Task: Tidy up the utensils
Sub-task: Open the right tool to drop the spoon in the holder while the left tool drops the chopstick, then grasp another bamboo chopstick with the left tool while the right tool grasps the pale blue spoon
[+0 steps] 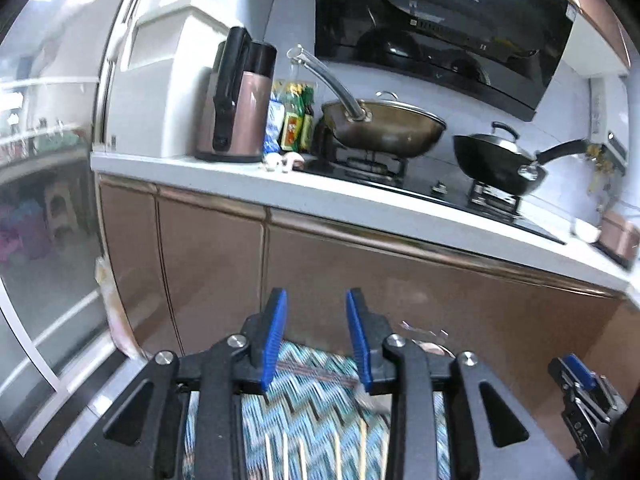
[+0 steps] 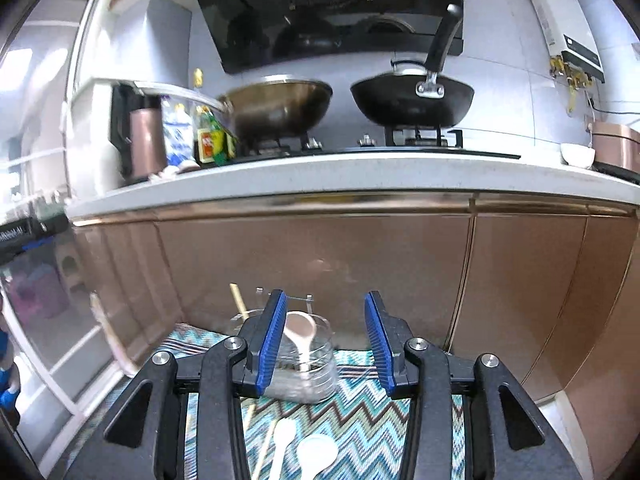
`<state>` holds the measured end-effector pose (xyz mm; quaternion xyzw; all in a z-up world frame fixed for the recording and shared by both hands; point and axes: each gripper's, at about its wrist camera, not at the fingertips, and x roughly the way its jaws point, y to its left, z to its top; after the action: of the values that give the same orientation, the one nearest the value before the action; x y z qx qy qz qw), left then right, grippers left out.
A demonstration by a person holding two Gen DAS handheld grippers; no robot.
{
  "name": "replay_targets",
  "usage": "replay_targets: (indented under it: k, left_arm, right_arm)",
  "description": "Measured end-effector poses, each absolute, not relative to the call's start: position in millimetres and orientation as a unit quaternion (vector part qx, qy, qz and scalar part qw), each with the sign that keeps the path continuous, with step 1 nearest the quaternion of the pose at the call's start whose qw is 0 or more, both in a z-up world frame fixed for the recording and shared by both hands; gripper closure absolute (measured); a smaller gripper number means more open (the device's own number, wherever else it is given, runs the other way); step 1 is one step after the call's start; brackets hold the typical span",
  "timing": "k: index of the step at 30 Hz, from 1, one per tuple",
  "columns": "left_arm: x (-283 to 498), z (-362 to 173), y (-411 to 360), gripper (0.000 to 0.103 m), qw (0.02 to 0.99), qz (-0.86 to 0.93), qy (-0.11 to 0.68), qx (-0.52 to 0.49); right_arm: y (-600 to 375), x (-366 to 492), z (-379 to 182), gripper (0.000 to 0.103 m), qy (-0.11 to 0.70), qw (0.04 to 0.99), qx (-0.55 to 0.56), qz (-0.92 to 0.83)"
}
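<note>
I am holding my left claw [image 1: 316, 336] and right claw [image 2: 326, 340] partly open, nothing between their blue pads. Both are hovering over the zigzag mat [image 2: 360, 412]. A clear jar [image 2: 308, 368] is standing on its far part with a spoon [image 2: 302, 338] inside; white spoons [image 2: 316, 454] and chopsticks [image 1: 300, 458] are lying nearer me.

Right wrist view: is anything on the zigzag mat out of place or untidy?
Yes. Two white spoons and loose chopsticks lie on the mat, while the clear holder behind them already has one spoon standing in it.
</note>
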<state>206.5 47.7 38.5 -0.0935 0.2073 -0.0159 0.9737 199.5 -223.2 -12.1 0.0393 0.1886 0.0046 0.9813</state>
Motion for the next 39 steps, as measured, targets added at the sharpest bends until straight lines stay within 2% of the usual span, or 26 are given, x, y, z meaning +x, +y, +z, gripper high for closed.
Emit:
replay_targets:
  k: [5, 10, 14, 27, 39]
  left_arm:
    - [182.0, 48.7, 55.4, 0.073, 0.968, -0.037, 0.234, -0.088]
    - [176.8, 35.4, 53.6, 0.073, 0.957, -0.056, 0.273, -0.082]
    - [188.5, 6.1, 48.2, 0.073, 0.938, -0.075, 0.330, -0.077]
    - [229.3, -82.3, 50.3, 0.073, 0.898, -0.062, 0.428, -0.078]
    - [242.2, -128.8, 52.2, 0.073, 0.876, -0.062, 0.472, -0.080]
  right_arm:
    - [-220.9, 160.4, 16.2, 0.058, 0.180, 0.982, 0.037, 0.034]
    - [-222.3, 137.8, 21.6, 0.057, 0.175, 0.983, 0.035, 0.048]
    - [-225.5, 138.9, 6.0, 0.057, 0.199, 0.977, 0.039, 0.060]
    - [-259.3, 163.1, -67.1, 0.057, 0.274, 0.957, 0.074, 0.057]
    - [-276.8, 179.5, -119.6, 0.057, 0.317, 0.942, 0.096, 0.060]
